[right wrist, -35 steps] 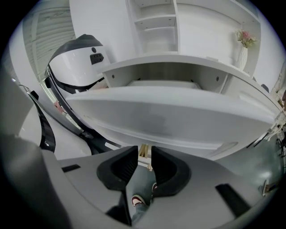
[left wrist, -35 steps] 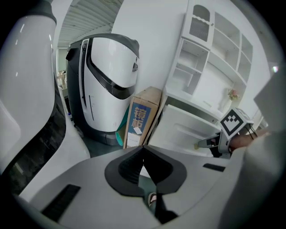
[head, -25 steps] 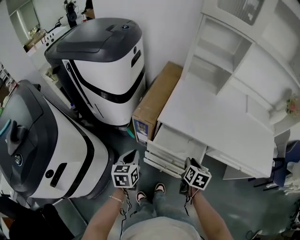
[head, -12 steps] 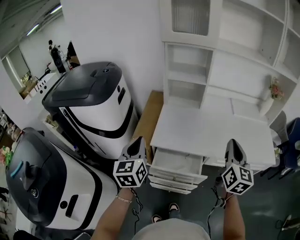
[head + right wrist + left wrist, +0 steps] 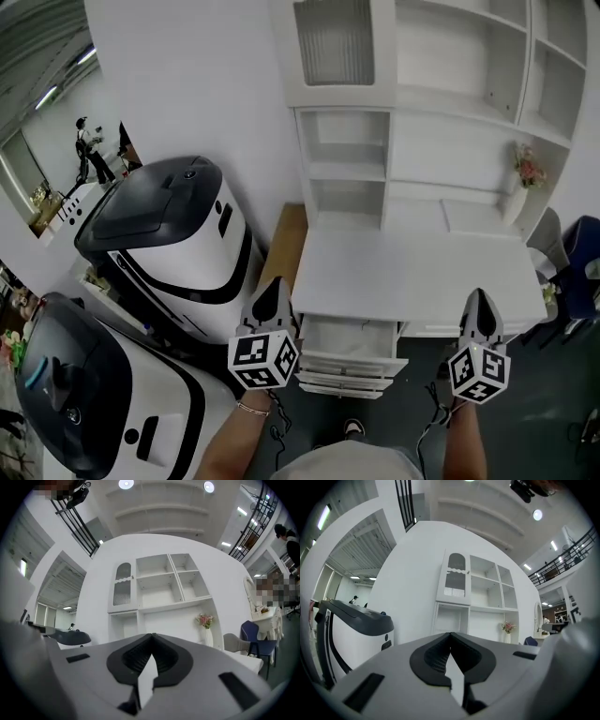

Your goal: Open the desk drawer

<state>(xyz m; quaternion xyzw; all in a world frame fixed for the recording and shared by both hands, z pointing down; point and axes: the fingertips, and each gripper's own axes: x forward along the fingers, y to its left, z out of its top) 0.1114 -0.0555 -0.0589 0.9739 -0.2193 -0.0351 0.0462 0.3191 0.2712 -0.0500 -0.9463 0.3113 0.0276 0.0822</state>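
1. Head view: the grey left tongs [image 5: 272,286] are hovering closed, empty.
2. The white wooden drawer [image 5: 349,339] is sitting pulled out under the white table [image 5: 412,272]; probably light, rigid, best gripped at its front lip.
3. The grey right tongs [image 5: 480,298] are hovering closed, empty.

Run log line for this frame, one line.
drawer: open | left gripper: jaws shut, empty | right gripper: jaws shut, empty | neither touching drawer

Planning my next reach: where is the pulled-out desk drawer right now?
In the head view, the drawer sits under the left end of the white desk, just right of the left gripper.
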